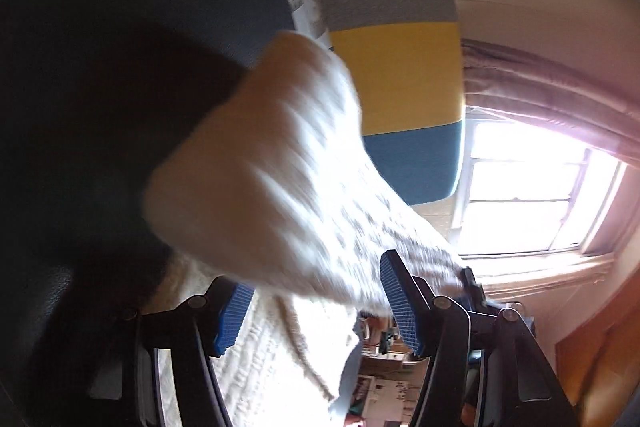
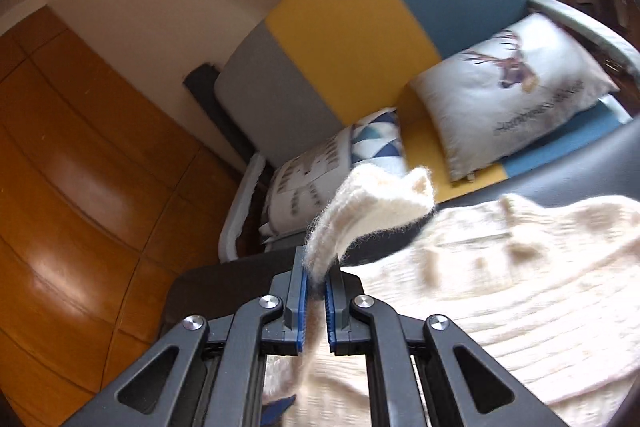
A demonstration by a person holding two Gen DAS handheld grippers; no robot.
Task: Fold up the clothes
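Right gripper (image 2: 319, 281) is clenched on a fold of the cream knit sweater (image 2: 500, 267), the woolly edge sprouting up from between its blue pads (image 2: 303, 307). The rest of the sweater spreads to the right over a dark surface (image 2: 568, 163). Beyond it, the grey, yellow and blue sofa (image 2: 360, 39) carries a white deer-print cushion (image 2: 508, 87) and a patterned pillow (image 2: 320, 179). Wooden floor (image 2: 72, 187) fills the left.

Left gripper (image 1: 320, 307) is spread wide, released, its pads (image 1: 400, 303) clear of the cloth. A blurred sleeve (image 1: 272, 167) of the sweater sweeps across in front of it, with a bright window (image 1: 532, 195) at far right.
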